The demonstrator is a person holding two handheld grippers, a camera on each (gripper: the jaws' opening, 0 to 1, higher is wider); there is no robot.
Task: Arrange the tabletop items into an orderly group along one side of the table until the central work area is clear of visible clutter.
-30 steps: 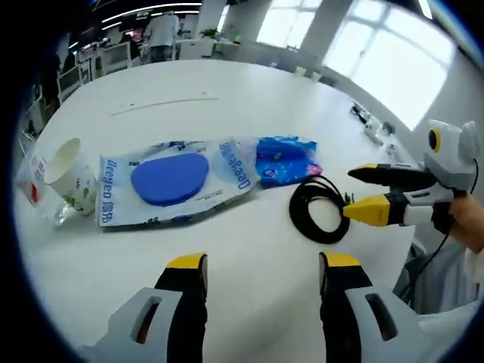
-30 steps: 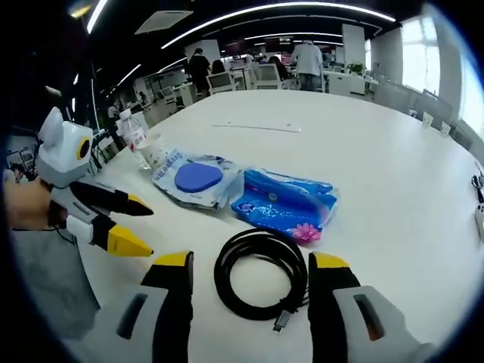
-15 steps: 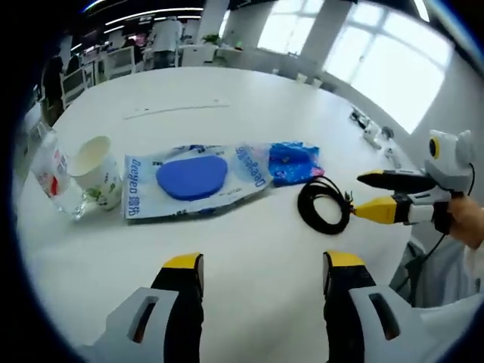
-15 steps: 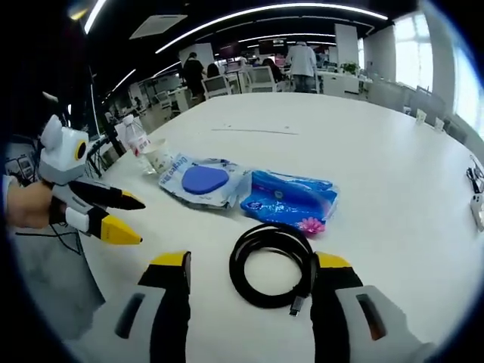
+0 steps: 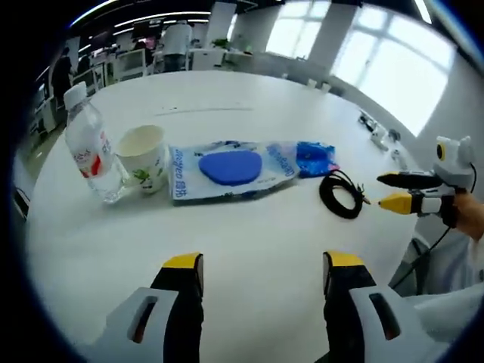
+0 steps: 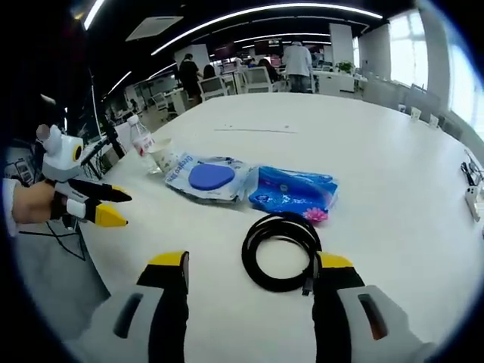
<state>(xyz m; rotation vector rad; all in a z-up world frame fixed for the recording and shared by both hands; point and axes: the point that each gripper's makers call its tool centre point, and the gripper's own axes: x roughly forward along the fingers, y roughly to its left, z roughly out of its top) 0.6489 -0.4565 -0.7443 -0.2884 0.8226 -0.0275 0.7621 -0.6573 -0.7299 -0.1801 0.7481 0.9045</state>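
Both grippers were held low over the white table (image 5: 249, 249), jaws spread and gripping nothing. Left gripper (image 5: 257, 265) was pointed at the water bottle (image 5: 89, 155), paper cup (image 5: 144, 156) and clear bag (image 5: 231, 168). Right gripper (image 6: 251, 266) was levelled just short of the coiled black cable (image 6: 283, 249), beside the blue packet (image 6: 293, 192).
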